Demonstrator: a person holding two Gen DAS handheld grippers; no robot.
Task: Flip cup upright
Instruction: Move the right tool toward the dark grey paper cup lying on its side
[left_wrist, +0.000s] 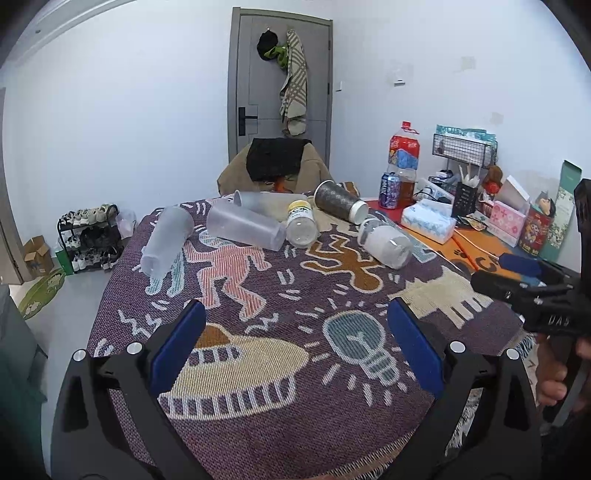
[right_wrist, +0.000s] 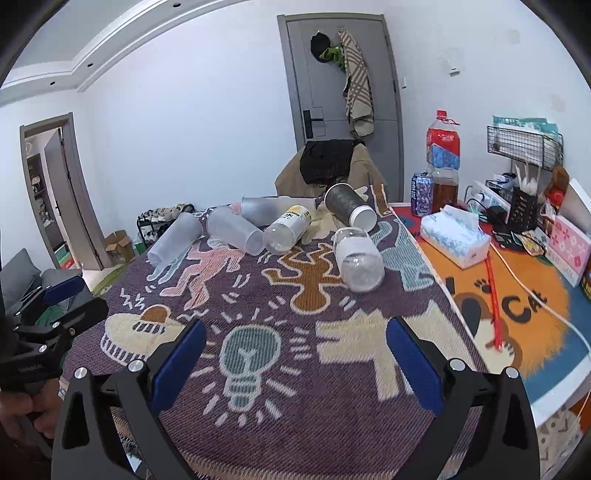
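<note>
Six drink containers lie on their sides toward the far end of a woven purple tablecloth (left_wrist: 280, 295) w/ cartoon figures, a lightbulb & a dog: 3 frosted translucent plastic tumblers, 2 clear bottles, 1 dark paper cup. Left tumbler (left_wrist: 166, 240) lies alone at the cloth's left edge; middle tumbler (left_wrist: 245, 229) lies just beside the yellow-capped bottle (left_wrist: 301, 221), base toward camera; the third tumbler (left_wrist: 258, 203) lies behind them. All 3 tumblers look empty. The dark patterned paper cup (left_wrist: 341, 201) w/ white base lies tipped near the far edge, mouth pointing away. A clear bottle w/ white label (left_wrist: 386, 240) lies nearest the camera, on the right; contents can't be told. Right of the cloth, an orange cat-print mat (right_wrist: 517, 295) holds a white soft tissue pack (right_wrist: 456, 236), 1 purple can (right_wrist: 421, 194), 1 tall red-labelled bottle (right_wrist: 443, 158) w/ brown liquid in the lower part, & a black wire rack (right_wrist: 524, 142). Left gripper (left_wrist: 295, 350) hovers over the near cloth, blue-padded fingers spread wide, nothing between them. Right gripper (right_wrist: 293, 354) likewise spread apart, holding nothing, well apart from every cup.
</note>
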